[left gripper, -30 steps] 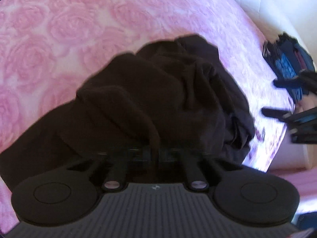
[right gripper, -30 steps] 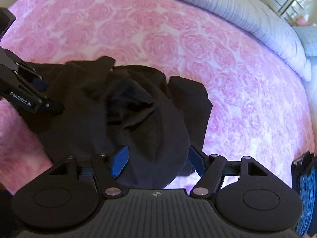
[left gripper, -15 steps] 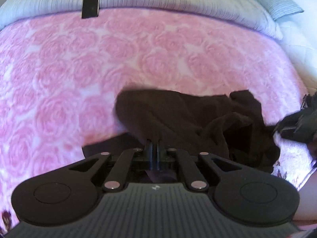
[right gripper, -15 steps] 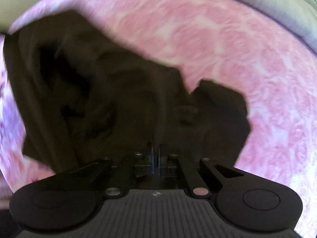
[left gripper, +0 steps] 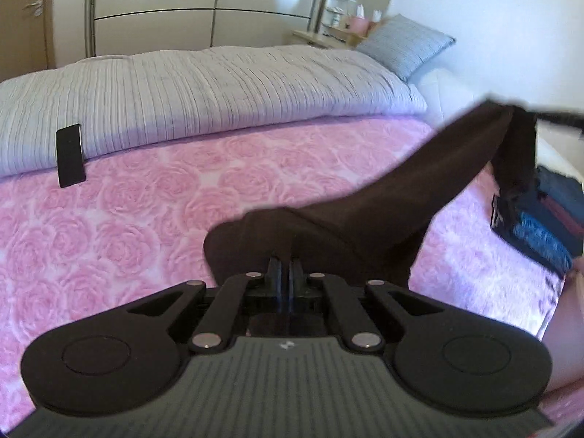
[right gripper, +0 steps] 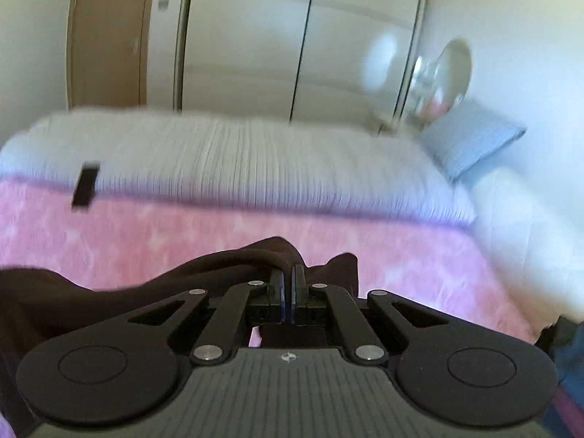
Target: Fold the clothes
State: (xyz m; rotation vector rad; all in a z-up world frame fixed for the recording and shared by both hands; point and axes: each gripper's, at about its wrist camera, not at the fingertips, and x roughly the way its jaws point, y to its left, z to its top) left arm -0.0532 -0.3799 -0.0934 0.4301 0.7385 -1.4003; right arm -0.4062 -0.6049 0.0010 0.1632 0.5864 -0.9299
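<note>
A dark brown garment (left gripper: pixel 394 204) hangs in the air above the pink rose blanket (left gripper: pixel 127 211), stretched between both grippers. My left gripper (left gripper: pixel 285 268) is shut on one edge of it, cloth bunched over the fingertips. From there the fabric rises to the upper right, where my right gripper (left gripper: pixel 547 115) shows as a blurred dark tip. In the right wrist view my right gripper (right gripper: pixel 289 277) is shut on a thick fold of the same garment (right gripper: pixel 109 292), which trails off to the left.
A grey ribbed duvet (left gripper: pixel 219 91) lies across the back of the bed with a black phone-like slab (left gripper: pixel 70 155) leaning on it. A blue-grey pillow (left gripper: pixel 405 45) sits at the far right. Folded dark clothes (left gripper: pixel 540 219) are stacked at the bed's right edge. Wardrobe doors (right gripper: pixel 292 36) stand behind.
My right gripper went from open over the heap to shut on the cloth. Both grippers rose and tilted up, lifting the garment off the blanket and stretching it between them.
</note>
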